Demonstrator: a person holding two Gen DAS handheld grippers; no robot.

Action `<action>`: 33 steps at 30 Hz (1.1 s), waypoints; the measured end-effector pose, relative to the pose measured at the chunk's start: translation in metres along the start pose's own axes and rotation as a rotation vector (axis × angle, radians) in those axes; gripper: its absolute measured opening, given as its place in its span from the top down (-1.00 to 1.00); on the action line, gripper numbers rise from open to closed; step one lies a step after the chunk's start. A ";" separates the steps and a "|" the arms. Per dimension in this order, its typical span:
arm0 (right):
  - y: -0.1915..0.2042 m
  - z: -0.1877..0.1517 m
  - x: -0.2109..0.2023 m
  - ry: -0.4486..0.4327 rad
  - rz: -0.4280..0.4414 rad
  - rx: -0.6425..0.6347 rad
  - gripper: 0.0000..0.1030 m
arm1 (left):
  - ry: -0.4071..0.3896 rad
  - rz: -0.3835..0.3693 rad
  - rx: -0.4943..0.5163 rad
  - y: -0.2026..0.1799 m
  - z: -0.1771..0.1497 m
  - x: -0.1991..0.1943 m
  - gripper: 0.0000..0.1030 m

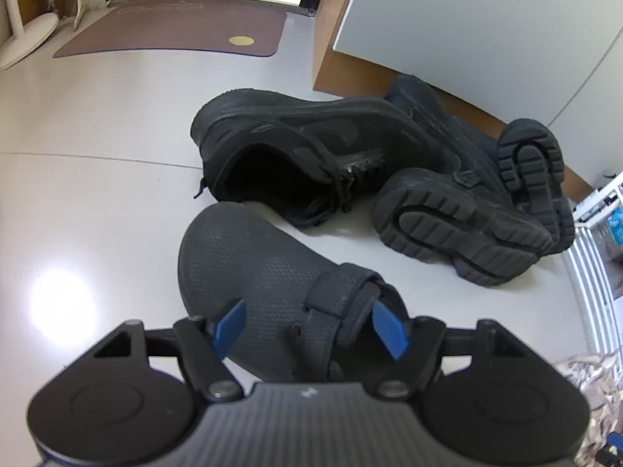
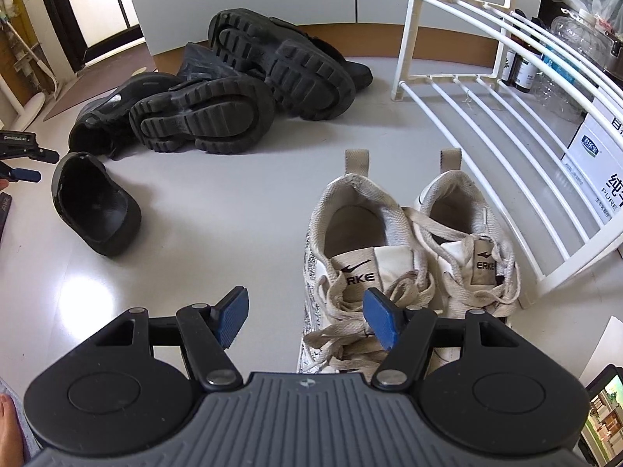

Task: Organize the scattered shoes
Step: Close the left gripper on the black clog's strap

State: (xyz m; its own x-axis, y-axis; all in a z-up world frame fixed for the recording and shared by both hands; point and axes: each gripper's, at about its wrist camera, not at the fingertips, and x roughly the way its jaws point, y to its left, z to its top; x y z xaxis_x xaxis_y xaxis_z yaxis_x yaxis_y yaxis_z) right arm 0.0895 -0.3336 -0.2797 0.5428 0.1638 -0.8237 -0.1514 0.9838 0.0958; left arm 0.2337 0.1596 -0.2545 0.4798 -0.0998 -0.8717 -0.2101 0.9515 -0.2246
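Note:
My left gripper (image 1: 309,327) is open, its blue pads (image 1: 229,325) standing either side of a black textured clog (image 1: 264,272) on the floor, without closing on it. The same clog (image 2: 97,206) lies alone at the left of the right wrist view, with the left gripper (image 2: 19,163) just beside it at the frame edge. Behind it lie a black sneaker (image 1: 311,144) and two chunky-soled black shoes (image 1: 459,225) tipped on their sides. My right gripper (image 2: 307,319) is open above the laces of a pair of white sneakers (image 2: 350,257) standing side by side.
A white wire shoe rack (image 2: 486,116) stands right of the white sneakers, with bottles and boxes (image 2: 592,163) behind it. A white and brown cabinet (image 1: 467,19) backs the black shoes. A brown doormat (image 1: 175,27) lies by the door. A screen (image 2: 603,420) sits bottom right.

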 end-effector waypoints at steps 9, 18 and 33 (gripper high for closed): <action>-0.001 -0.005 0.003 0.017 0.012 0.003 -0.36 | -0.014 0.033 0.052 -0.006 0.005 0.011 -0.50; 0.000 -0.007 0.003 0.026 0.019 -0.002 -0.36 | -0.032 0.015 0.053 -0.014 0.012 0.012 -0.51; 0.007 -0.007 0.009 0.045 0.025 -0.017 -0.36 | -0.002 -0.010 0.109 -0.019 -0.002 0.031 -0.19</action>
State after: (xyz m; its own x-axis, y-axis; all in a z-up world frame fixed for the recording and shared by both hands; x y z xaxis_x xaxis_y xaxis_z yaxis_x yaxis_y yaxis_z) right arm 0.0872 -0.3253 -0.2905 0.5012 0.1850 -0.8454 -0.1791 0.9779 0.1078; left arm 0.2509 0.1380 -0.2786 0.4833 -0.1086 -0.8687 -0.1113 0.9766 -0.1840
